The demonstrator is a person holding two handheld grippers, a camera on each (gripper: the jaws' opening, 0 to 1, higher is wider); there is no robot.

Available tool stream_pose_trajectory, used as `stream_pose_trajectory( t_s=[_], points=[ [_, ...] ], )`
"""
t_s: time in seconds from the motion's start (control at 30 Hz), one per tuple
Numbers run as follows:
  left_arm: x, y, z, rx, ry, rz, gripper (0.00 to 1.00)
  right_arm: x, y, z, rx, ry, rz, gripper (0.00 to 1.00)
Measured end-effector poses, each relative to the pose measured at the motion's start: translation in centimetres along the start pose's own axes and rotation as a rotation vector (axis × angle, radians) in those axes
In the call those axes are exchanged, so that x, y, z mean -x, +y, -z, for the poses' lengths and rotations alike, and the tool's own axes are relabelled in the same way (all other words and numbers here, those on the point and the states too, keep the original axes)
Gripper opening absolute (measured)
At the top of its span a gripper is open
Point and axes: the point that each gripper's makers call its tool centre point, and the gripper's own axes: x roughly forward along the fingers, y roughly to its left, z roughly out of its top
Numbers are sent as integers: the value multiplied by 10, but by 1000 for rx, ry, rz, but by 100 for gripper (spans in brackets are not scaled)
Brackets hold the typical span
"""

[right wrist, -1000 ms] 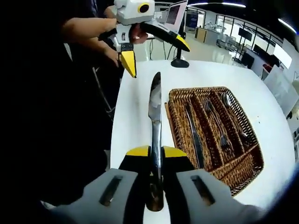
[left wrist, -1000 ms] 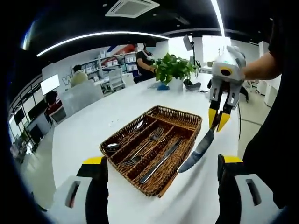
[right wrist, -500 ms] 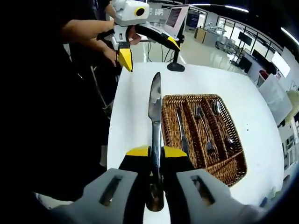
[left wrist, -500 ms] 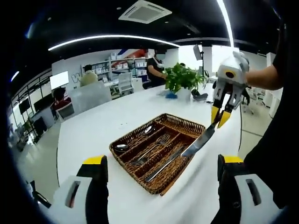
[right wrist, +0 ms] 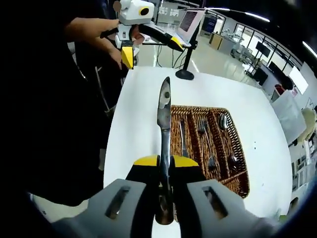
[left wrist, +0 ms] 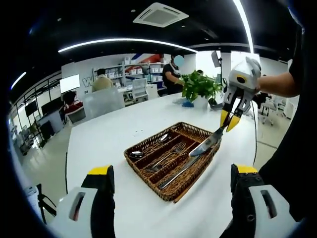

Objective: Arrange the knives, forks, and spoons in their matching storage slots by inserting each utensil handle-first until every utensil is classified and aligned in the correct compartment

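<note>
I am carrying a knife [right wrist: 164, 116] clamped by its handle in the right gripper [right wrist: 165, 163], blade forward, above the wicker tray [left wrist: 148, 144]. The left gripper [left wrist: 168, 173] is hanging wide, holding nothing. Next move, in my judgement: turning the knife handle-first toward the knife slot.

Open-plan office: far shelving [left wrist: 130, 74], seated people at desks [left wrist: 101, 79], ceiling aircon vent [left wrist: 160, 14], strip lights, potted plant [left wrist: 199, 87] on white table [left wrist: 104, 139]
</note>
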Motion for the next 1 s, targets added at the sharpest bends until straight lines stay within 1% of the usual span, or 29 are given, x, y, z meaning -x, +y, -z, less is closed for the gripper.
stream_pose_trajectory(
  t_s=[0.17, 0.47, 0.7, 1.0],
  points=[
    [1, 0, 0, -3, -3, -9, 100, 0, -7, 0, 14, 6, 1, 5],
    [0, -6, 0, -13, 3, 1, 100, -3, -22, 1, 35, 20, 5, 5],
    [0, 0, 4, -8, 5, -2, 100, -6, -36, 1, 43, 27, 5, 5],
    [3, 4, 5, -8, -1, -8, 100, -6, -55, -1, 63, 35, 17, 5]
  ],
)
